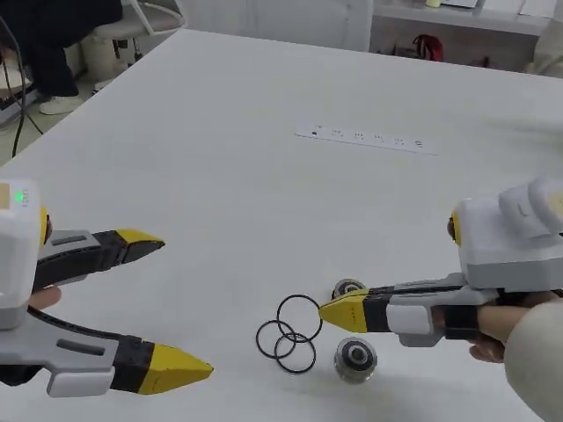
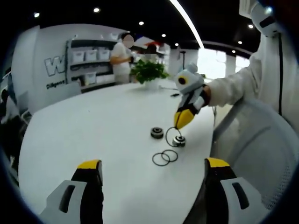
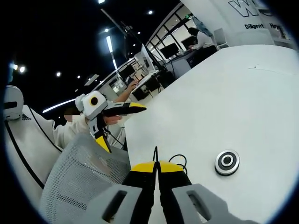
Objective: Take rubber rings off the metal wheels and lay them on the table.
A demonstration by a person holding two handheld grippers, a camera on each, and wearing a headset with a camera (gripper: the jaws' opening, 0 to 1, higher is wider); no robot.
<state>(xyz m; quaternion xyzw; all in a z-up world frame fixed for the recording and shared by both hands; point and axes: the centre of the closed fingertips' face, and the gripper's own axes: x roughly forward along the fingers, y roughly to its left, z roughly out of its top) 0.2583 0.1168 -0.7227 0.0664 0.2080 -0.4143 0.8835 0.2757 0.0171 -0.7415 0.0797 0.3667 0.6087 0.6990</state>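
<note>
Now the right gripper [image 1: 324, 310] has its jaws shut tight on one rubber ring [image 1: 299, 297]. Two more rings [image 1: 275, 345] lie on the white table [image 1: 220, 158], at 7 o'clock from its tip. One metal wheel [image 1: 356, 359] sits at 5 o'clock, another wheel [image 1: 349, 287] at 1 o'clock. The left gripper [image 1: 186, 306] is wide open and holds nothing.

A large letter "W" stands on the white back wall [image 2: 44, 53] at the upper left of the left gripper view, with smaller dark lettering beginning "Diligen" beneath it. Both appear again, cut off, at the upper right of the right gripper view.
</note>
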